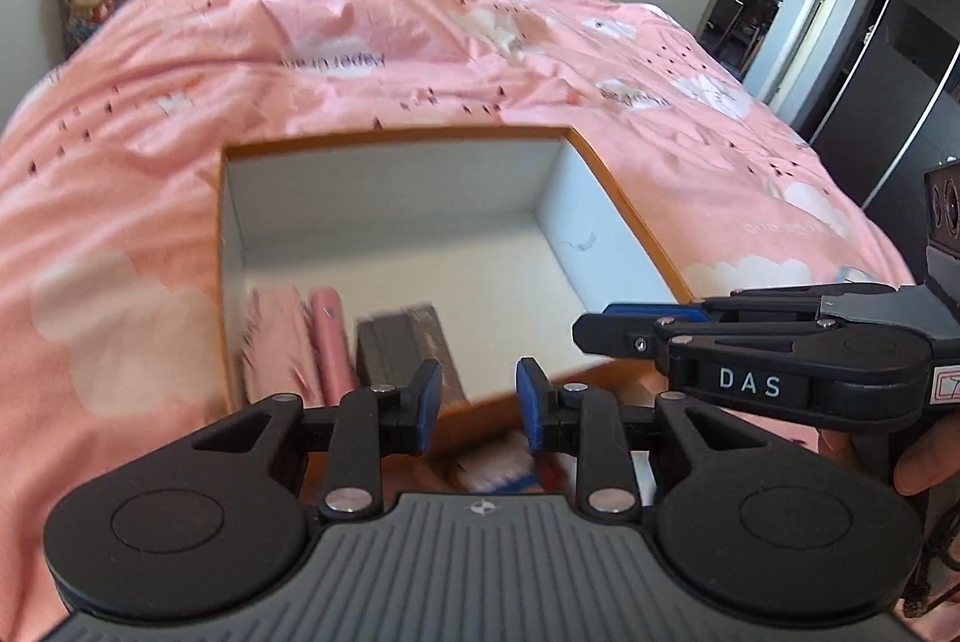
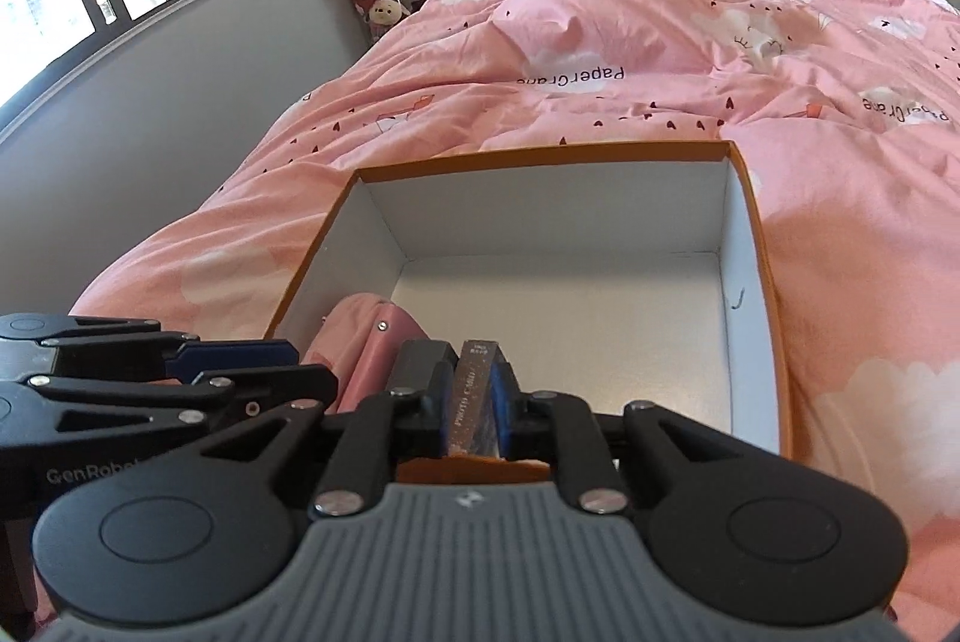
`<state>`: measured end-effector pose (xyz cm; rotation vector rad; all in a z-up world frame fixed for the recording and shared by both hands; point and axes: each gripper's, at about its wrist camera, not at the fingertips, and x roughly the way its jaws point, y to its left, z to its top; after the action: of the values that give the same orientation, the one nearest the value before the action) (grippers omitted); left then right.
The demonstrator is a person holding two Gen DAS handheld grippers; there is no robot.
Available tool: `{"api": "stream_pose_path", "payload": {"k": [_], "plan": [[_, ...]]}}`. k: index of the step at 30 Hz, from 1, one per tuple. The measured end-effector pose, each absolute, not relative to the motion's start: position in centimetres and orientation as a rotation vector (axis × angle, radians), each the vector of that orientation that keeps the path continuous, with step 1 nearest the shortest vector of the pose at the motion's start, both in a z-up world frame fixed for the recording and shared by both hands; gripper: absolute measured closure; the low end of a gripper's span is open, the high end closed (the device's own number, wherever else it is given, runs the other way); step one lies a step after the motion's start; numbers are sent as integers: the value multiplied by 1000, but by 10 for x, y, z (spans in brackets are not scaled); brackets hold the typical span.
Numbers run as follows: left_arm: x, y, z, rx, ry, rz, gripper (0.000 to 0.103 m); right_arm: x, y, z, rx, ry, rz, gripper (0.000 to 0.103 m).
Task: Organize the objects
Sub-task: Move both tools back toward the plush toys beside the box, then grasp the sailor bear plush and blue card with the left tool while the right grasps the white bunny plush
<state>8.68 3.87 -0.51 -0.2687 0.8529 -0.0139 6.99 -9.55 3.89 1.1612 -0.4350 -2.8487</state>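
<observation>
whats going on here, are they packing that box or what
A person holds a pair of tongs in each hand over an open orange-edged box on a pink bedspread. A dark card box and some pink things sit in its near corner; the rest is bare. The left tongs are open and empty. The right tongs hover above the card box, apparently not gripping it.

Two matching tools: the left hand-held gripper [image 1: 478, 405] and right hand-held gripper [image 2: 474, 402] share black linkage arms with silver screws, blue finger pads [image 1: 427, 402], round black side housings and a ribbed grey base. White lettering reads "DAS" and "GenRobot". A thin black cable trails below one.
</observation>
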Motion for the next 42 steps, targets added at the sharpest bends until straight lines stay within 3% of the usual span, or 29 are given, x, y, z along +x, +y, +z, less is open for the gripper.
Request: {"api": "stream_pose_path", "payload": {"k": [7,13,27,42], "plan": [[82,21,-36,-332,968,-54,60,100,-87,27,1304,-435,-2858,82],[86,7,-60,-349,1063,-133,43,113,-77,2,1466,-461,-2810,67],[97,-8,-99,-279,1192,-110,42,113,-78,-8,1538,-348,-2742,49],[99,-2,-114,-339,1234,-104,45,95,-86,-22,1610,-233,-2647,48]]}}
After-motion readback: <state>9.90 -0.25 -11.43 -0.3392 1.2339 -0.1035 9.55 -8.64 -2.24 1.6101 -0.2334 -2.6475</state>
